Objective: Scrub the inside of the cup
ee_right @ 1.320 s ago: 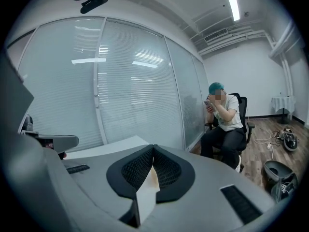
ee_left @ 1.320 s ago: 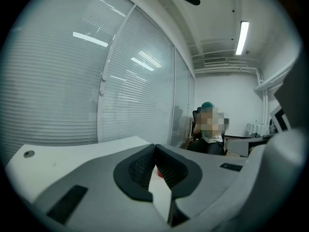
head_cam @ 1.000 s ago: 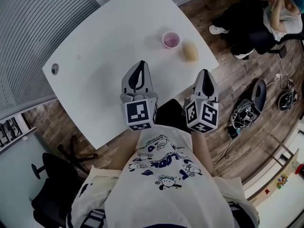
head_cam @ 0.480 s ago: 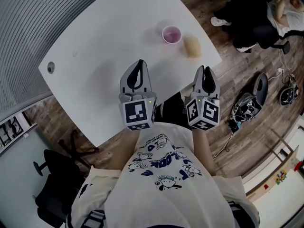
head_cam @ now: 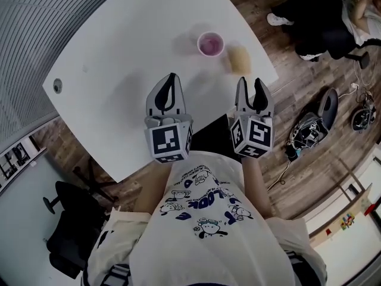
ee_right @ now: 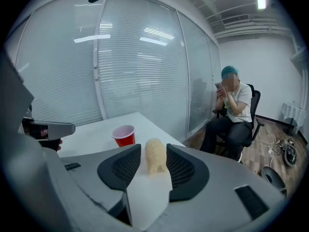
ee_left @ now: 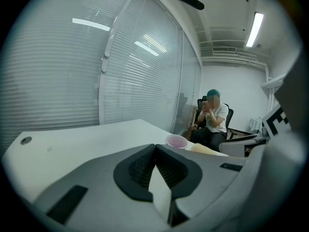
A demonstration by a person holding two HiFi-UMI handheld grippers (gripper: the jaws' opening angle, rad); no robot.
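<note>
Cup (head_cam: 211, 43) stands upright and open-mouthed on the white tabletop (head_cam: 119, 40), toward its far right corner. A pale yellow sponge (head_cam: 239, 58) lies just beside it on the right, the two apart. It is a red cup, and neither gripper touches it. The left gripper (head_cam: 171, 78) hangs over the near part of the tabletop, well short of the cup. Its fingers (ee_left: 137, 168) are pressed together with nothing between them, and in the left gripper view the cup shows just past their tips, to the right. The right gripper (head_cam: 250, 83) hovers at the near right edge of the tabletop, pointing at the sponge. Its fingers (ee_right: 186, 170) stand apart and have just been opening. Nothing is held between them; in the right gripper view the sponge shows through the gap, farther along the tabletop, with the cup to its left. Both grippers tilt gently downward. Beyond the tabletop's right edge is a wood floor (head_cam: 309, 94), where a person (ee_right: 234, 108) sits in a chair by a glass wall with blinds (ee_right: 135, 66).
</note>
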